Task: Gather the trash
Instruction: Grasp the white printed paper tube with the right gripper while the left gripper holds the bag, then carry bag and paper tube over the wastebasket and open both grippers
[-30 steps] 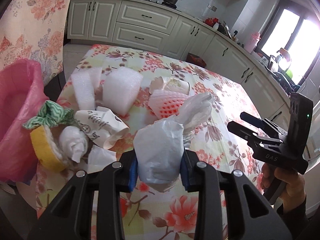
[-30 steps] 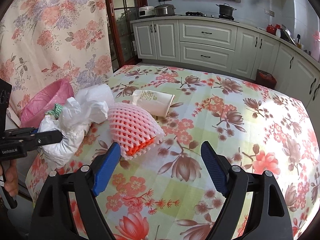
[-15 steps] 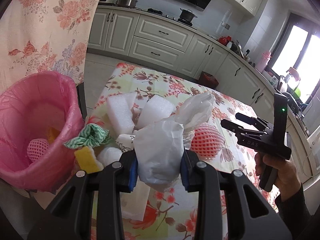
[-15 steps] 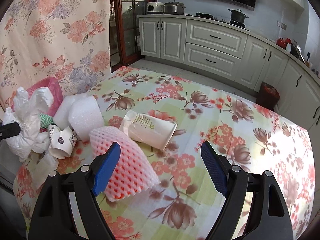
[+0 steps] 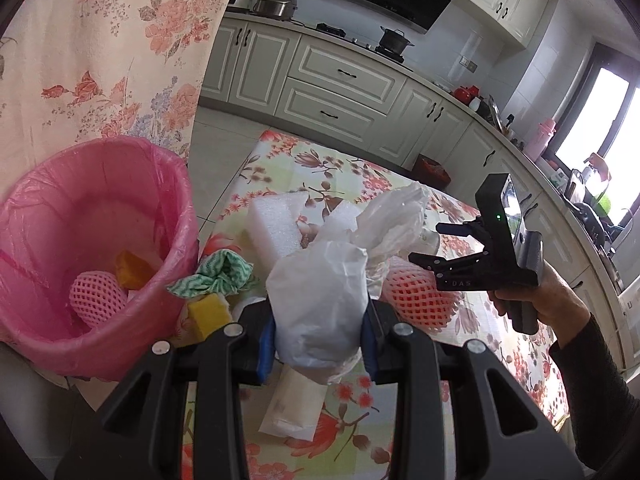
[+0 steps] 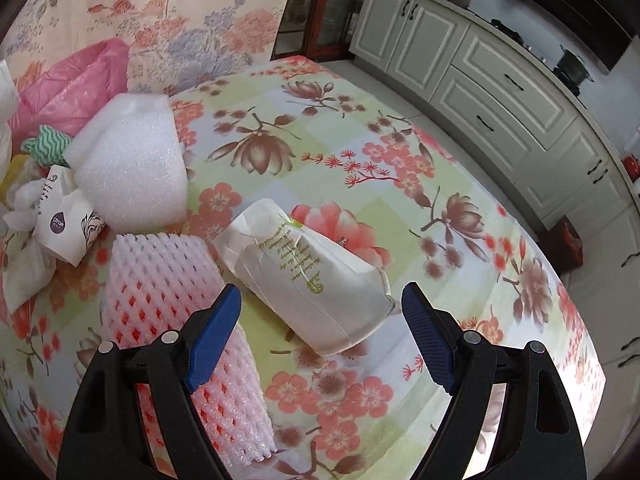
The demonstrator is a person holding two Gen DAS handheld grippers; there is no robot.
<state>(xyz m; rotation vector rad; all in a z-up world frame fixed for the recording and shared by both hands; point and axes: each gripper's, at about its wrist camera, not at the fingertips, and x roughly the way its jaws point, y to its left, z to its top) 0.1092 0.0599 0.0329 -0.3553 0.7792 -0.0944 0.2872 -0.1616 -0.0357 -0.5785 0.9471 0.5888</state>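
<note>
Two hand-held grippers are at work, and we are partway through clearing the floral surface [image 6: 460, 216]. Our left hand-held gripper [image 5: 318, 334] is clamped on a crumpled white plastic bag [image 5: 320, 304], carried above the surface edge just right of the pink-lined trash bin [image 5: 132, 332], which already holds a pink foam net and an orange scrap. We judge the step in hand to be the drop: the bag needs to travel left over the bin mouth before the pads let go. Our right hand-held gripper [image 6: 320, 332] stands wide and empty, poised above a flattened paper cup [image 6: 308, 276] that lies between its pads, with a pink foam fruit net [image 6: 176, 304] just beside it. Next it must lower and close squarely across the cup.
</note>
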